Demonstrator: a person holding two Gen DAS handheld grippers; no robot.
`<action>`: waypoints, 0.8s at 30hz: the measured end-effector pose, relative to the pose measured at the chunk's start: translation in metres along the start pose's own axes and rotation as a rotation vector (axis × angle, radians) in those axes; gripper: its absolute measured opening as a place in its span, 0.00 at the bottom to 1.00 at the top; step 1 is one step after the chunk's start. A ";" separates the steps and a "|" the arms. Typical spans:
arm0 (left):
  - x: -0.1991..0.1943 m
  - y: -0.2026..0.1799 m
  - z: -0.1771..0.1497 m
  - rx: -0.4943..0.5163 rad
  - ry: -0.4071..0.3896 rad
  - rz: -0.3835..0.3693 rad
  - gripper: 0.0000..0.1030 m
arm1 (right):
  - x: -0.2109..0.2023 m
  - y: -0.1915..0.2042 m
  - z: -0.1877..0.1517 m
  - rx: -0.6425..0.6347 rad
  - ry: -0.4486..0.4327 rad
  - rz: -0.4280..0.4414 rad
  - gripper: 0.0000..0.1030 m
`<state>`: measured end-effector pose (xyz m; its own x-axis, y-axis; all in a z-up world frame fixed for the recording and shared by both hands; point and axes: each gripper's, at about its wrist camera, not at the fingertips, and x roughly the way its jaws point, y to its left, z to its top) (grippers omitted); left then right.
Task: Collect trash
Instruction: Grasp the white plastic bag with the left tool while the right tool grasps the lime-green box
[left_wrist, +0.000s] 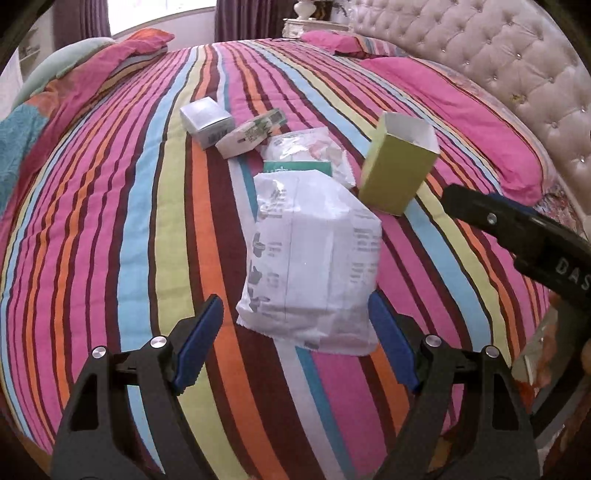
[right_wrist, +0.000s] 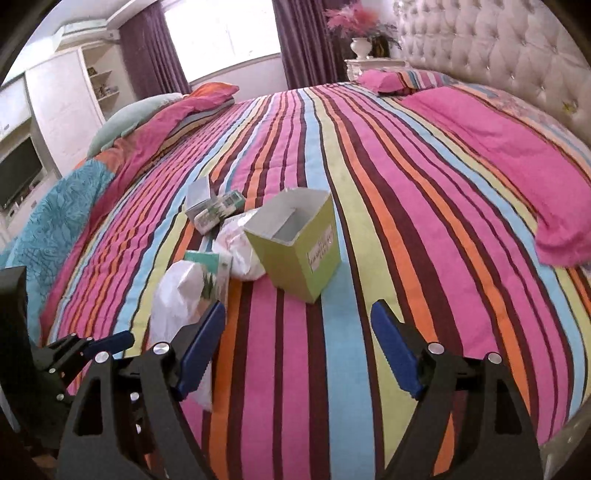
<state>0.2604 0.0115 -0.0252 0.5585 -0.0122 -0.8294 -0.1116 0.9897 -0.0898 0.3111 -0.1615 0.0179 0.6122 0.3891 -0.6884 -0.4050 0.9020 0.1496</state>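
Trash lay heaped on the bed (left_wrist: 110, 221), the white bag (left_wrist: 310, 266) at twelve o'clock between the spread left tongs (left_wrist: 295, 347). The right tongs (right_wrist: 297, 347), also spread and empty, faced the open green box (right_wrist: 299, 247), likely the collecting bin.

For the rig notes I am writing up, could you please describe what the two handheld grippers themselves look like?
Both match: the left gripper and right gripper each have two matte black arms with triangular cut-outs, round silver bolt heads at the pivots, and blue fingers with saw-toothed inner edges. In the left wrist view, the right gripper's black body carries raised letters reading "DAS", cut off by the edge. No cables or sleeves show.
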 end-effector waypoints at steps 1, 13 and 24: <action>0.001 -0.001 0.001 -0.004 0.001 -0.003 0.76 | 0.004 0.001 0.002 -0.013 0.003 -0.001 0.75; 0.031 0.008 0.006 -0.081 0.034 -0.037 0.76 | 0.053 0.001 0.027 -0.114 0.037 -0.025 0.75; 0.041 0.012 0.005 -0.155 0.033 -0.049 0.72 | 0.084 0.004 0.039 -0.131 0.073 0.005 0.75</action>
<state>0.2857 0.0235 -0.0572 0.5393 -0.0670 -0.8395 -0.2117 0.9540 -0.2121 0.3871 -0.1179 -0.0114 0.5608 0.3747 -0.7383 -0.4959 0.8661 0.0629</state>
